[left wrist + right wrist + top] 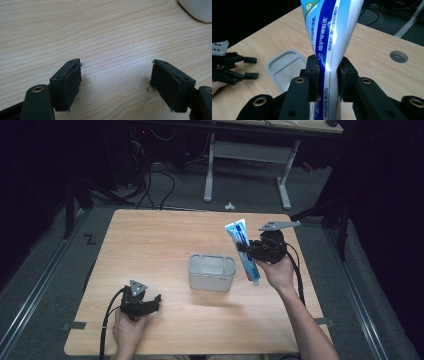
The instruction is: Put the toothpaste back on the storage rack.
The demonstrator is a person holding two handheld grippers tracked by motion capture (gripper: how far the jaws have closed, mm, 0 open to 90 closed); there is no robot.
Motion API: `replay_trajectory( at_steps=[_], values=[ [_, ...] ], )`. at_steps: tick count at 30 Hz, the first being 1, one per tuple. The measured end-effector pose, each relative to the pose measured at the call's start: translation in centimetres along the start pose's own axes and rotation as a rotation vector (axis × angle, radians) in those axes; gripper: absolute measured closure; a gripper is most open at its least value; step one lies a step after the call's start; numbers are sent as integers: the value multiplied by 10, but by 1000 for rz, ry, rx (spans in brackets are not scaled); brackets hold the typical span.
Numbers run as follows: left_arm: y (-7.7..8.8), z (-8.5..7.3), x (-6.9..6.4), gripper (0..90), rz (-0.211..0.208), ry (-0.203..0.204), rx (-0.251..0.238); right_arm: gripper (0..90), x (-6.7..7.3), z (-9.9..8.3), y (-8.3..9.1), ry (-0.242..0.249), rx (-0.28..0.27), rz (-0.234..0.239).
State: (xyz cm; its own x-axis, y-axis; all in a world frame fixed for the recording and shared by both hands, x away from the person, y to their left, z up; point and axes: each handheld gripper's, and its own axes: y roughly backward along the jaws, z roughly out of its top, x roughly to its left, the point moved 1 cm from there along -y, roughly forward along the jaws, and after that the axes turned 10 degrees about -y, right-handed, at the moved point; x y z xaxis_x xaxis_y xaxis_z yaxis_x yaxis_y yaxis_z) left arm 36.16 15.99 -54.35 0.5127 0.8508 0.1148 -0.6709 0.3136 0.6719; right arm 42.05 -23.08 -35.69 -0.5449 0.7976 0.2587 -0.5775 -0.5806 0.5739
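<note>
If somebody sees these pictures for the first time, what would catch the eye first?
Most striking is the blue and white toothpaste tube, held above the right side of the table and pinched in the right gripper. Next comes the grey container standing at the table's middle. The left gripper rests near the front left, jaws open over bare wood.

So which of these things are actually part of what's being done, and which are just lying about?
Part of the job:
- blue and white toothpaste tube, clamped in the right claw
- grey rectangular plastic bin, beside the tube, probably its destination
- left claw, open and resting low over the wooden table

Just lying about:
- white-legged desk frame behind the table
- black cables on the floor
</note>
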Motion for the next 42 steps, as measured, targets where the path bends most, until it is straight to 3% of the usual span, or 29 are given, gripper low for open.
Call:
replay_trajectory(
  at_steps=[9, 24, 42],
  values=[
    [0, 0, 0, 250, 0, 0, 0, 736, 15, 15, -11, 33, -10, 37],
    [0, 0, 0, 251, -2, -5, 1, 740, 31, 28, -22, 56, -35, 61],
    [0, 0, 0, 251, -2, -3, -1, 739, 45, 41, -45, 52, -98, 97]
  ],
)
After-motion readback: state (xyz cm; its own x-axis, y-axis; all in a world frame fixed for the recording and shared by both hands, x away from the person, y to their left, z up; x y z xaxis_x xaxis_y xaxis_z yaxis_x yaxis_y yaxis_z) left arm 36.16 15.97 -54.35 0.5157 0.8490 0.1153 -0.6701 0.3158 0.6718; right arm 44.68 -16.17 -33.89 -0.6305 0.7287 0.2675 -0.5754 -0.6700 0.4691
